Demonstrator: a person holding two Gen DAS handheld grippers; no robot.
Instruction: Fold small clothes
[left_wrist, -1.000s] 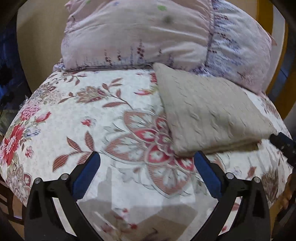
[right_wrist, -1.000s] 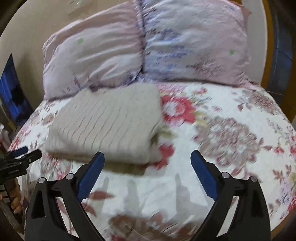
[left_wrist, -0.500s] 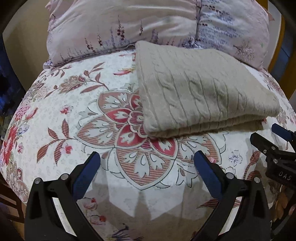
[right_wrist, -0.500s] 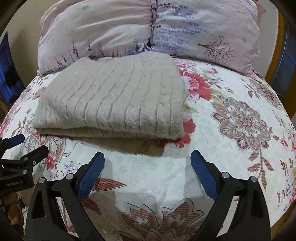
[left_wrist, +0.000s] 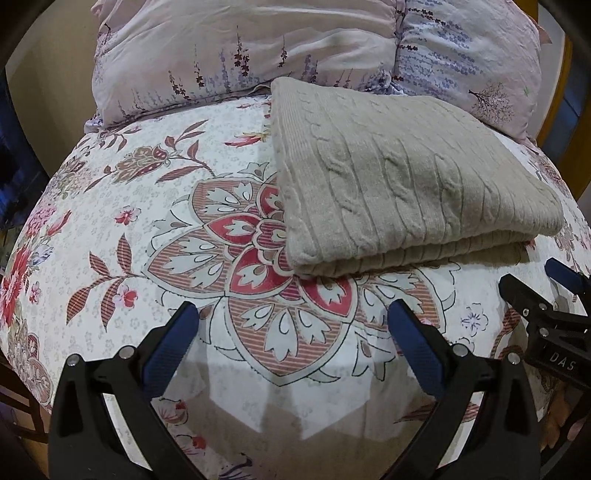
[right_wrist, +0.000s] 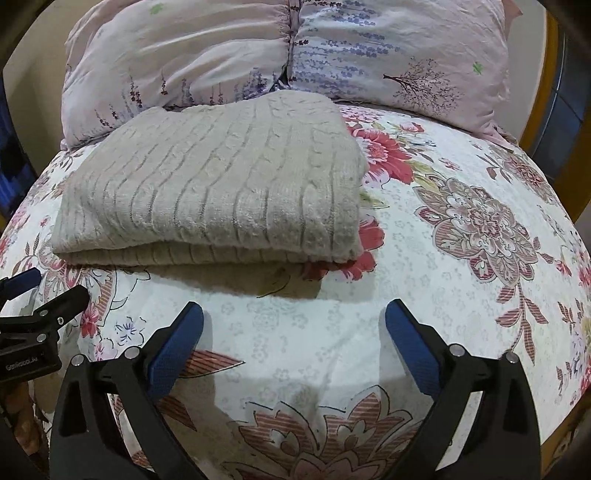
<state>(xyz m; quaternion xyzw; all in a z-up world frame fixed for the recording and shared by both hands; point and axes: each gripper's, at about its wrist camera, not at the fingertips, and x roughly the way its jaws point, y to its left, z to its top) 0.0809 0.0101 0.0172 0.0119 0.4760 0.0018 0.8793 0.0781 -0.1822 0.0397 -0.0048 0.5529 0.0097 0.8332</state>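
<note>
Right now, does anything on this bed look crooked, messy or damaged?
Nothing stands out. The beige knitted sweater lies folded in a neat block on the floral bedsheet, just in front of the two pillows. Both tools, left and right, hang open short of it, holding nothing.

Your two wrist views look forward, low and close over the bed (left_wrist: 155, 192), toward the pillows (right_wrist: 295, 55); both share the sweater (left_wrist: 406, 177), seen side by side.

A home bedroom: bed with floral sheet (left_wrist: 155, 206), two lilac pillows (right_wrist: 399, 55) at its head, folded knit sweater (right_wrist: 221, 184) on top.
</note>
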